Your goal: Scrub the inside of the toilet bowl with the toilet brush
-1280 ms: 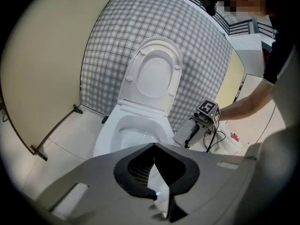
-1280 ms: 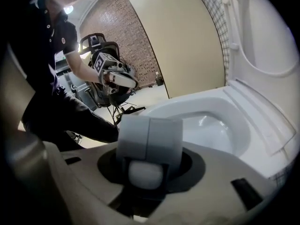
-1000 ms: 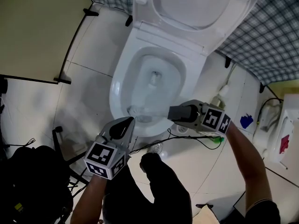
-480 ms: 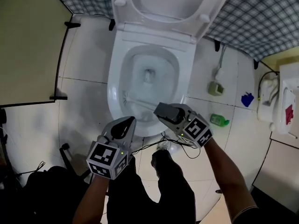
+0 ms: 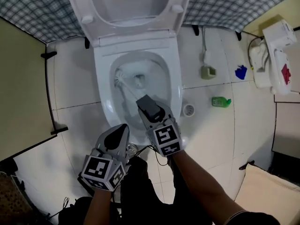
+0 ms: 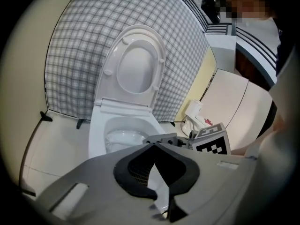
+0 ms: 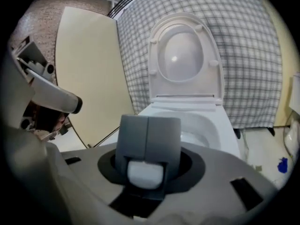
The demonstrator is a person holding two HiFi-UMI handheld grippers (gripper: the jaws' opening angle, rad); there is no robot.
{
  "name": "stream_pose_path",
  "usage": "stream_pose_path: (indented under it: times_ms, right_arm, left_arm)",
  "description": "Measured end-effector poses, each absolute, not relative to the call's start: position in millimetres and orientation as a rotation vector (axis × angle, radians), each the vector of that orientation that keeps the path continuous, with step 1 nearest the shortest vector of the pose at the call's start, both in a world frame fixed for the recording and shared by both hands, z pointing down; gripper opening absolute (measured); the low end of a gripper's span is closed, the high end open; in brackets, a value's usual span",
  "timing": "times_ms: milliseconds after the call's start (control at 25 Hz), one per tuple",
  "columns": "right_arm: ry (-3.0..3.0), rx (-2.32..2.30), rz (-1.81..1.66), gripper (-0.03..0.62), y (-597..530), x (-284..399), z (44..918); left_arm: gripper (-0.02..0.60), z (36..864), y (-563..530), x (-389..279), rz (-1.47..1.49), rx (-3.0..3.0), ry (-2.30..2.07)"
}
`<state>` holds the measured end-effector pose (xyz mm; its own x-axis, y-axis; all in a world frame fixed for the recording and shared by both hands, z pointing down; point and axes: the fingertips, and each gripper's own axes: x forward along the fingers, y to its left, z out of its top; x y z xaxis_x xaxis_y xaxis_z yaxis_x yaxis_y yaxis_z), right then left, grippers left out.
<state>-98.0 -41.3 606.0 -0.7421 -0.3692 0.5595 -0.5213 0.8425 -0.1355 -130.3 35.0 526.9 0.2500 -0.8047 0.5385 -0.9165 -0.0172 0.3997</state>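
Observation:
The white toilet [image 5: 105, 102] stands with its lid [image 5: 129, 3] up. My right gripper [image 5: 148, 108] hangs over the bowl's front rim, pointing in, shut on the handle of the toilet brush [image 5: 129, 89]. The brush head [image 5: 120, 77] rests against the bowl's inner left wall. In the right gripper view the handle's white end [image 7: 146, 173] sits clamped between the grey fingers [image 7: 133, 135], with the bowl [image 7: 220, 125] ahead. My left gripper [image 5: 118, 134] is shut and empty, just left of the right one, near the front of the toilet [image 6: 101, 130].
A green bottle [image 5: 220, 101], a floor drain [image 5: 189, 109] and a blue object [image 5: 241, 72] lie on the tiles right of the toilet. A white unit [image 5: 276, 55] stands far right. A yellow partition [image 5: 21, 88] closes the left. Cables [image 5: 140, 150] trail by the person's legs.
My right gripper swung from the bowl's right side to its front and rolled to point into it. The brush head moved from the near part of the bowl to the left wall.

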Motion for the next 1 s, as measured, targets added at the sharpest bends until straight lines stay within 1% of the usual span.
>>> stream_pose_path:
  times_ms: [200,320,480,720,1000]
  right_arm:
    - [-2.430,0.944,0.509,0.172,-53,-110,606]
    - [-2.384,1.075,0.502,0.170,-52,-105,609]
    - [-2.267,1.321,0.533,0.170,-66,-74,612]
    - [-2.169,1.546,0.553,0.170,-64,-51,603]
    - [-2.053,1.669,0.594,0.170,-40,-15,594]
  left_arm:
    - [-0.002,527,22,-148,0.207,1.871,-1.549]
    - [-0.002,529,16,-155,0.209,1.890,-1.527]
    - [-0.003,534,13,-152,0.226,1.911,-1.481]
    - [-0.002,538,11,-140,0.249,1.961,-1.404]
    - [-0.002,539,15,-132,0.273,1.980,-1.360]
